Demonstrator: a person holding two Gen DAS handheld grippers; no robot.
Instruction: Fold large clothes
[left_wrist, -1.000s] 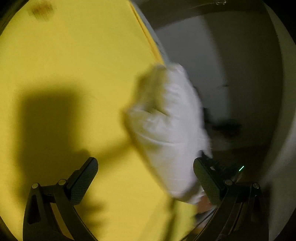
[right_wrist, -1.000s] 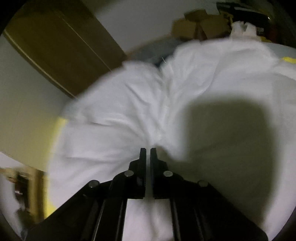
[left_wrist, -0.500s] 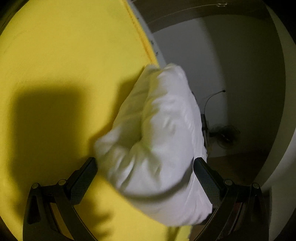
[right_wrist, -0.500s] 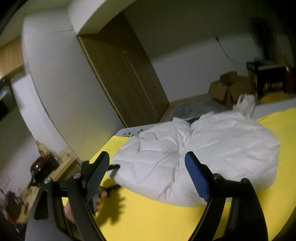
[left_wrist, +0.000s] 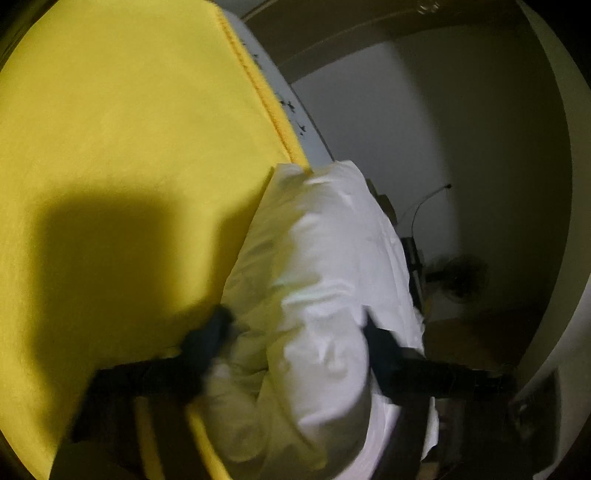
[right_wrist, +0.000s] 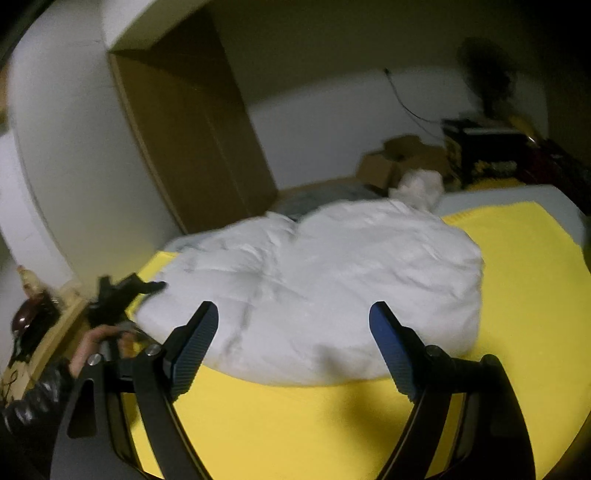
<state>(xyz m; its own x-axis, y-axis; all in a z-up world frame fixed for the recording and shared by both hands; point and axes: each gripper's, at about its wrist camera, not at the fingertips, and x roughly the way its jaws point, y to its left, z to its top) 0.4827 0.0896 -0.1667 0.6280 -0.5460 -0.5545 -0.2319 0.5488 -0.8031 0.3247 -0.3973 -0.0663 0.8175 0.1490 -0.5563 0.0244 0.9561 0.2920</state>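
A white padded jacket (right_wrist: 314, 280) lies bunched on the yellow cover (right_wrist: 332, 424) of a bed. In the left wrist view one end of the jacket (left_wrist: 314, 295) bulges between the fingers of my left gripper (left_wrist: 295, 332). Its jaws are closing, and the blurred pads touch the fabric on both sides. From the right wrist view this gripper (right_wrist: 125, 291) sits at the jacket's left end, held by a person's hand (right_wrist: 96, 343). My right gripper (right_wrist: 293, 314) is open in front of the jacket's near edge, pinching nothing.
The yellow cover (left_wrist: 110, 147) stretches far to the left in the left wrist view, its edge running beside a white wall. A wooden wardrobe (right_wrist: 192, 140), cardboard boxes (right_wrist: 402, 158) and a dark cabinet (right_wrist: 480, 147) stand beyond the bed. A fan (left_wrist: 465, 273) is on the floor.
My right gripper let go of the jacket, opened and drew back and up. My left gripper moved onto the jacket's end and its fingers came together around it.
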